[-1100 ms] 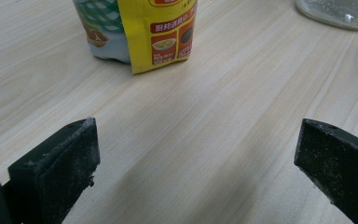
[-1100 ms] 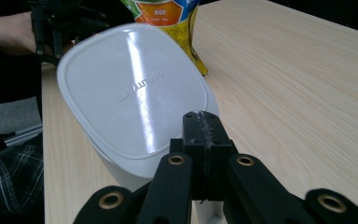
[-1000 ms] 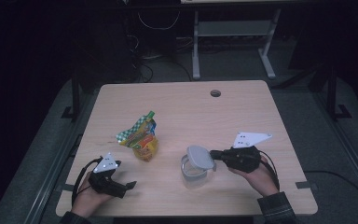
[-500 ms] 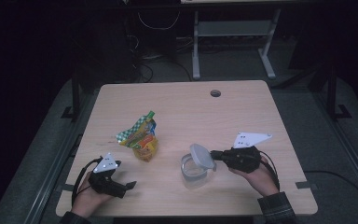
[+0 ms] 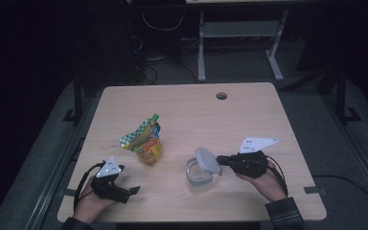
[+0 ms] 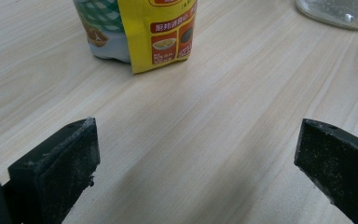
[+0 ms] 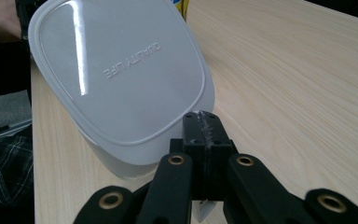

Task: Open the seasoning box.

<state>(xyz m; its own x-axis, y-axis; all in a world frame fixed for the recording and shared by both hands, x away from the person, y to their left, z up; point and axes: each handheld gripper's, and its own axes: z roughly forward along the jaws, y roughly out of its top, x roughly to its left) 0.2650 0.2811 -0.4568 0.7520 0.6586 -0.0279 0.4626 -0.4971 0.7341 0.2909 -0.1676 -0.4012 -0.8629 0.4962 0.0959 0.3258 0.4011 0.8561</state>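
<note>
While my right claw (image 5: 220, 161) stays pinched on the edge of the white lid (image 5: 207, 160), tilted over the clear tub (image 5: 199, 176) just left of it, my left claw (image 5: 133, 190) rests wide apart, nearer the snack pouch (image 5: 146, 140).
</note>
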